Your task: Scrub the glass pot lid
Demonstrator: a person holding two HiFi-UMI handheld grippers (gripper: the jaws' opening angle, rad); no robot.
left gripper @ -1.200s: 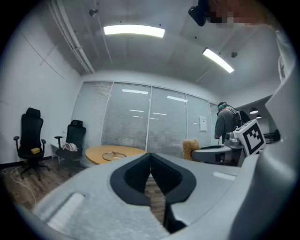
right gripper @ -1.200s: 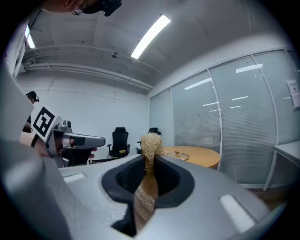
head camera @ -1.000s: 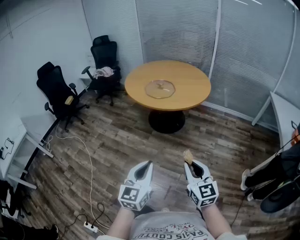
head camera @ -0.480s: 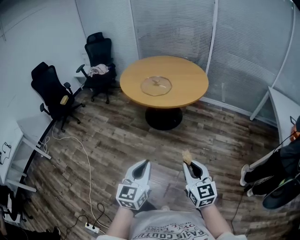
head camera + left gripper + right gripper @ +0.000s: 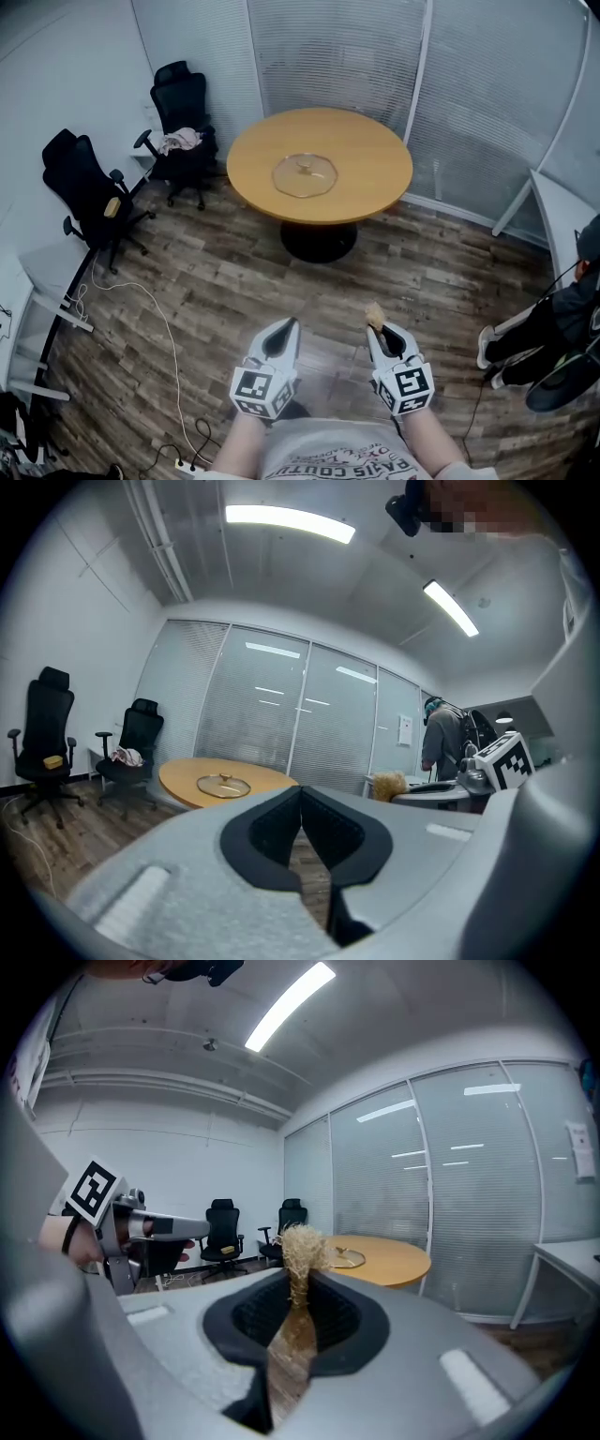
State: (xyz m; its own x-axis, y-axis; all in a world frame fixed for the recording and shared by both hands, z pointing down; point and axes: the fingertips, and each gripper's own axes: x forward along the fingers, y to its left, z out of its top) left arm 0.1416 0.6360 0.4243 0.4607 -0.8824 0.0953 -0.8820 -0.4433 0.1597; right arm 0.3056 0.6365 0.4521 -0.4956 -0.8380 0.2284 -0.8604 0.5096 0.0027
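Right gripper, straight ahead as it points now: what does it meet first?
The way looks free over open floor; then probably the round table near the glass lid, the held fibre scrubber arriving first. Depth unclear.

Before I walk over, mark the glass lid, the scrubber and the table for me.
glass lid [image 5: 305, 180], head view, on the clear dome just below its knob.
scrubber [image 5: 302, 1244], right gripper view, on its frayed straw-coloured tuft.
table [image 5: 370, 155], head view, on the bare wooden top right of the lid.

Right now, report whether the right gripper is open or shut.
Shut: the right gripper pinches a fibre scrubber between its jaws.
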